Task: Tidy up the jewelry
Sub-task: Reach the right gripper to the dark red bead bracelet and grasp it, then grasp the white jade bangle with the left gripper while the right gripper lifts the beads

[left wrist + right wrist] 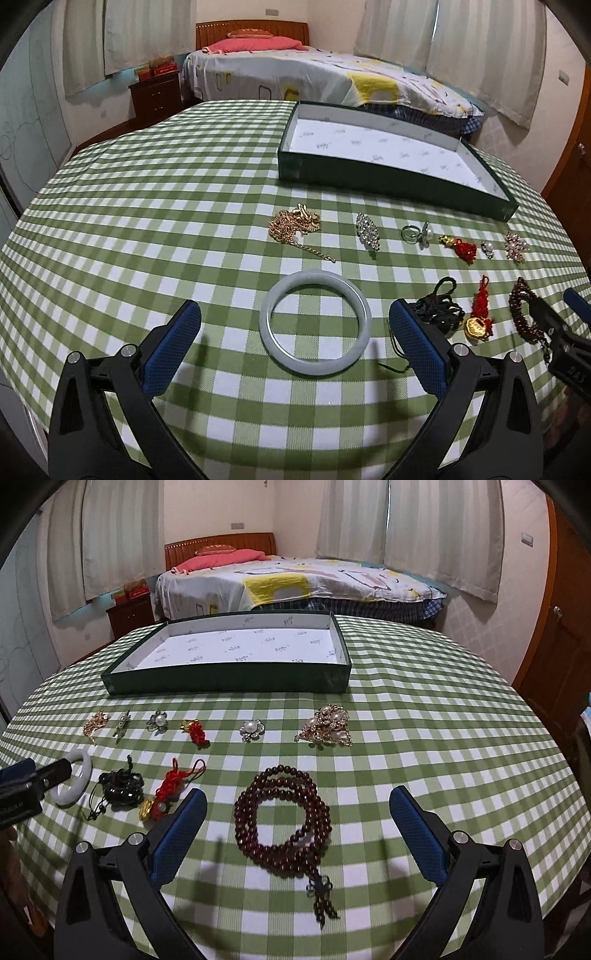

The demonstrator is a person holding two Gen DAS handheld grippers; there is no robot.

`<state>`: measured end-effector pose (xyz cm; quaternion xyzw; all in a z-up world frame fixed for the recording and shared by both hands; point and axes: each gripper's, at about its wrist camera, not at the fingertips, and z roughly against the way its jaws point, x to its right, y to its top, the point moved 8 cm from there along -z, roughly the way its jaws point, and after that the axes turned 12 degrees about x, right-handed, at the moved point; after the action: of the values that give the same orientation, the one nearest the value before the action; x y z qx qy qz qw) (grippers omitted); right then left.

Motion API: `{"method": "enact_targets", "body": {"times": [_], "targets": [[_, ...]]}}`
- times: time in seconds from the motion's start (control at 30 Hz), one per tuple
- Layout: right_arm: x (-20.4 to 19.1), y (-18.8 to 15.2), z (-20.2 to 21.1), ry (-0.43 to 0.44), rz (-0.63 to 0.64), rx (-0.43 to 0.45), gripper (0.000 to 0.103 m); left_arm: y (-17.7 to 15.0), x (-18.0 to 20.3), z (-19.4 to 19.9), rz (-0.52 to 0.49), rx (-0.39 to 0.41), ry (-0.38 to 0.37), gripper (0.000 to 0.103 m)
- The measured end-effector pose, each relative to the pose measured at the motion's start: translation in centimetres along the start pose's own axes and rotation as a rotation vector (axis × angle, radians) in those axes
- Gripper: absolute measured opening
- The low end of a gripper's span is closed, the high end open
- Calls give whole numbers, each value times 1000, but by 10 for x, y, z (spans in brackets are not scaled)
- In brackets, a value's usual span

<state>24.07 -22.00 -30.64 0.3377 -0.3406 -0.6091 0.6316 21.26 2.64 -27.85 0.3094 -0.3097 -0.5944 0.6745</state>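
Observation:
A pale jade bangle [315,322] lies flat on the checked cloth, framed by my open left gripper [295,317], whose blue pads stand either side without touching it. My right gripper [295,805] is open around a coil of dark red prayer beads [283,821] with a tassel toward me. A green tray [391,184] with a white lining sits empty at the back. In a row before the tray [229,681] lie a gold chain [295,229], brooches and rings. Nearer lie a black cord piece [120,792] and a red knot charm [166,794].
The round table [147,206] wears a green and white checked cloth. A pearl brooch [327,725] and a small flower brooch [252,730] lie beyond the beads. A bed [295,579], a nightstand and curtains stand behind the table. A wooden door is at the right.

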Motion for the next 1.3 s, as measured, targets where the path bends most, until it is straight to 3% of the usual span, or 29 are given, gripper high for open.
{"method": "enact_targets", "body": {"times": [0.13,0.2,0.27,0.5,0.73,0.97,1.23,1.3], "targets": [[-3,-1,-10,-3,20,-22,96,-2,1,-9,-25,-7,16,99],[-4,-4,-16,-1,22,-45,90,-4,0,-13,-22,-22,17,99],[-4,-9,-20,4,19,-73,61,-4,0,-16,-8,-35,13,99],[0,-14,-20,26,-22,-100,60,-6,-2,-21,28,-64,6,99],[1,-17,-15,36,-18,-97,60,-12,2,-22,-23,-82,18,99],[-2,-18,-10,66,-14,-87,39,-13,3,-22,-43,-83,24,98],[0,-17,-10,70,-19,-82,25,-13,6,-12,-63,-42,0,79],[-1,-17,-10,79,-19,-79,21,-12,8,-10,-74,-30,-10,70]]}}
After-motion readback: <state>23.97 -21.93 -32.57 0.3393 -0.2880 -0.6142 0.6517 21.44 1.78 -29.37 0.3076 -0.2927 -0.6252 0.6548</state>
